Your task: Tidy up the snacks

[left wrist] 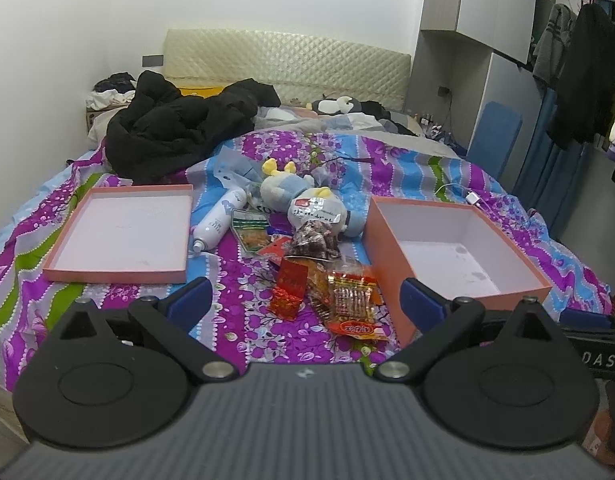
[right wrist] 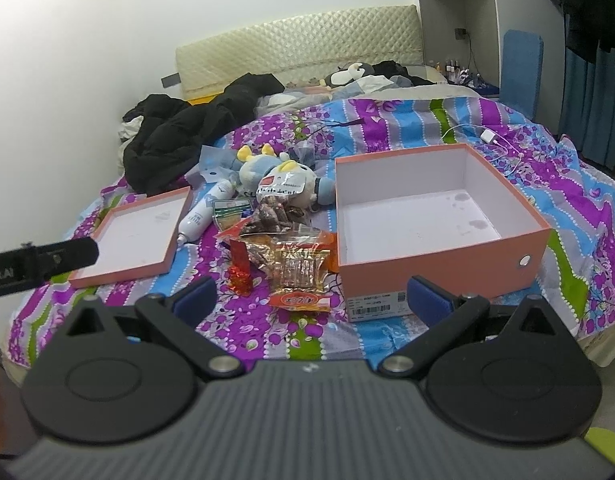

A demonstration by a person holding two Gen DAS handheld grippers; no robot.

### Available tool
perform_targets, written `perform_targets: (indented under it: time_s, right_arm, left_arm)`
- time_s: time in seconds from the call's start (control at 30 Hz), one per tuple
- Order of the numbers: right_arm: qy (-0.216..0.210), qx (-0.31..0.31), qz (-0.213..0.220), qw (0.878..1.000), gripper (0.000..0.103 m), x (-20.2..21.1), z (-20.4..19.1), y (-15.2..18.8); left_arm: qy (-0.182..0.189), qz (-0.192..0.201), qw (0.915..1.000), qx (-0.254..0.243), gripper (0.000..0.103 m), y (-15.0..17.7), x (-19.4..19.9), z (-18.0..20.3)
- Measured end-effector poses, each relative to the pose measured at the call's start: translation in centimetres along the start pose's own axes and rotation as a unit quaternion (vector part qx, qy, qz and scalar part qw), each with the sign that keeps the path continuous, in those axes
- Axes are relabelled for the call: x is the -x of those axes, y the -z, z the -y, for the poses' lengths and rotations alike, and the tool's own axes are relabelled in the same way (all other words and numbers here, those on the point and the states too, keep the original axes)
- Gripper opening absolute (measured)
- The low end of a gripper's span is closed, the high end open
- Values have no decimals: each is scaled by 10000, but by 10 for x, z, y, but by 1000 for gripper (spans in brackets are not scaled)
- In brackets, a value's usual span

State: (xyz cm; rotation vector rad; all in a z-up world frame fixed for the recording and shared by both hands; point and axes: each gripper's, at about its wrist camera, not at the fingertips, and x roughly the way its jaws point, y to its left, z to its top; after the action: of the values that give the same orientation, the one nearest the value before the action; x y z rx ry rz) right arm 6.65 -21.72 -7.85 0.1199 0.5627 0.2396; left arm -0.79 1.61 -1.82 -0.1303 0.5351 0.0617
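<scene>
Opening step, as I judge it: nothing is packed yet. The snacks [left wrist: 327, 276] lie heaped at frame centre on the bed [left wrist: 267, 336], between the lid [left wrist: 123, 232] at left and the empty box [left wrist: 451, 256] at right. My left gripper [left wrist: 305, 300] hovers near the pile, jaws wide apart, holding and touching nothing. My right gripper [right wrist: 311, 300] is likewise spread and empty. Next I would reach for the nearest packet [right wrist: 303, 276], close on it, and carry it right into the box.
</scene>
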Motion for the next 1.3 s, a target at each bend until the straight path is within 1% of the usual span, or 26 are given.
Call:
perform_targets:
  time_s: [0.4,0.8,1.3]
  right_arm:
    - [92,-120,-51,9999,103,-5,1,7]
    - [69,-176,-80,9998,103,-7,-1,10]
    - [60,-244,-179,9995,103,-11,3,12]
  left_arm:
    - [63,-201,9998,71,101,10,-12,-4]
    - [20,-194,9997,178,101,13,-12,-13]
    - [38,-220,9996,165,102,15,-16,-11]
